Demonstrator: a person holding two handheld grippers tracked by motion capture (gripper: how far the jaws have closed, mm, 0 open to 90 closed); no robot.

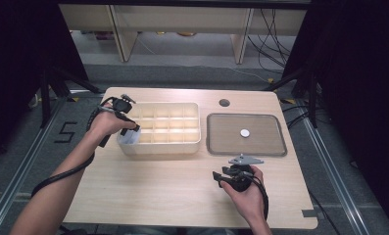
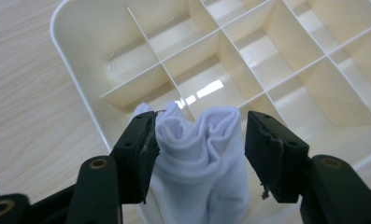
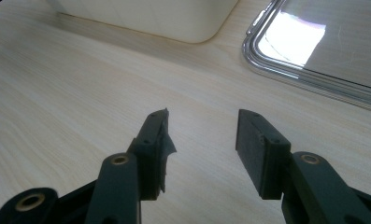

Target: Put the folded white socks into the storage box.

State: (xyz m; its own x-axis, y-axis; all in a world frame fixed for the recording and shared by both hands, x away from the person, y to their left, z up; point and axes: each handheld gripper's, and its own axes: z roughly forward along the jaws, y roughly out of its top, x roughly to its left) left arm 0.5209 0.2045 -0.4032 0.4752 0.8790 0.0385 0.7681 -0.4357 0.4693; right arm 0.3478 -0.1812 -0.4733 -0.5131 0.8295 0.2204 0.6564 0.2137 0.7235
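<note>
High view shows a light wooden table carrying a cream divided organizer box at centre-left and a shallow metal tray just to its right, the two set close together but apart. A small white round object lies near the middle of the tray. The left gripper is positioned at the near-left corner of the box, and a white cloth sits at that corner between its jaws. Left gripper view confirms the hold: the white cloth is bunched and folded between the two black jaws, the left pad pressing against the fabric and the right pad at its other side, directly above the corner compartment of the organizer box. The neighbouring compartments visible in that view hold nothing. The right gripper rests low over the bare table in front of the tray, well apart from the box. Right gripper view shows its jaws spread wide with only table surface between them; the box wall and the tray rim lie beyond.
</note>
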